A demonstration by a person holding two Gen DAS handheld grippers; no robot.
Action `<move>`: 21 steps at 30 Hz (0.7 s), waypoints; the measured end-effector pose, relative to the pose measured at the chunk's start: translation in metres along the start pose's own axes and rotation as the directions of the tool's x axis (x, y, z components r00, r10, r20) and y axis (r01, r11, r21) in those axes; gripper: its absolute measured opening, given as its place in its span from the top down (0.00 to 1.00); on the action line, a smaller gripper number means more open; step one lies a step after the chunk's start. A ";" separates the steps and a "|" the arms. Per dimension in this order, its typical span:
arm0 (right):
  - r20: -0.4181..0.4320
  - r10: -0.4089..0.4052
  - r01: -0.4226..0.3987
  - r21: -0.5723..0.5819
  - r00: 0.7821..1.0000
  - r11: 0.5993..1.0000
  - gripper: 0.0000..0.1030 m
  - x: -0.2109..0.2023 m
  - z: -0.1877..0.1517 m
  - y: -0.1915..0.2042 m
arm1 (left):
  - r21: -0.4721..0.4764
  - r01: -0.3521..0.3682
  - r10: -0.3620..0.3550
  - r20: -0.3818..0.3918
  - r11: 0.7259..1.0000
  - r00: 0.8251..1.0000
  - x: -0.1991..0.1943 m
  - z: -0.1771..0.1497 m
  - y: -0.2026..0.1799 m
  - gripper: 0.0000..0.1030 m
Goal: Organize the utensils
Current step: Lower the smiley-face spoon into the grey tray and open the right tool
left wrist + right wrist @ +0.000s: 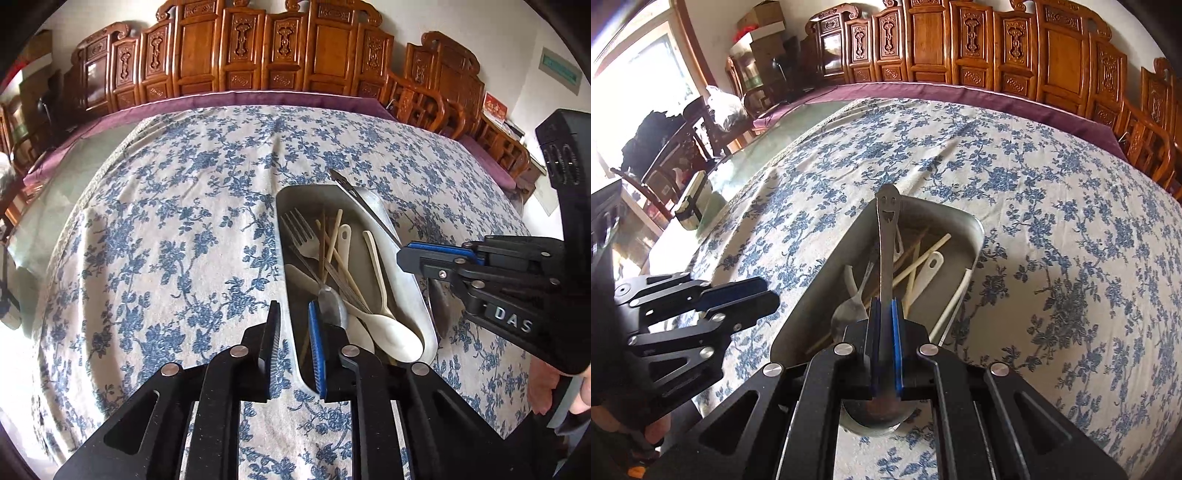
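1. While the metal spoon [885,236] is held by the right gripper [885,354], its smiley-face handle end points up and away over the metal tray [964,218].
2. The right jaws are squeezed tight on the spoon's handle, close to the bowl, which is seen just under them.
3. The left gripper [295,350] is held at the near end of the tray, and its jaws are a little apart with nothing in them.
4. A fork [301,236], chopsticks [332,240] and white spoons [384,314] are piled in the tray, which is set on the flowered surface [166,221].
5. The metal spoon is judged to be stiff, light and slippery, so a firm pinch across the flat handle is best.
6. The white spoons may break if dropped, so their thin handles should be gripped gently.
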State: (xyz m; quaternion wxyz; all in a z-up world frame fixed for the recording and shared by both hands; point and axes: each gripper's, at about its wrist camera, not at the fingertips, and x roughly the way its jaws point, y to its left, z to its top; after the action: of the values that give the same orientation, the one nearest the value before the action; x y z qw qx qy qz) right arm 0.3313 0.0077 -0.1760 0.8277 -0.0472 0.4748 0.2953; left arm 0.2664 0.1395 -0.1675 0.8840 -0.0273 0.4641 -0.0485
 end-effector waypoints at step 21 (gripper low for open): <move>-0.025 -0.016 0.018 0.075 1.000 0.997 0.90 0.045 0.006 -0.001 | -0.030 -0.041 0.042 0.033 0.999 0.999 -0.031 -0.007 0.028 0.70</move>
State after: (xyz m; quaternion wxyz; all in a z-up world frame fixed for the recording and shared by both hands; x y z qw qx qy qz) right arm 0.3534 0.0285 -0.2098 0.8254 -0.0237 0.4953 0.2697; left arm 0.2449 0.1708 -0.1485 0.8921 -0.0316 0.4501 -0.0228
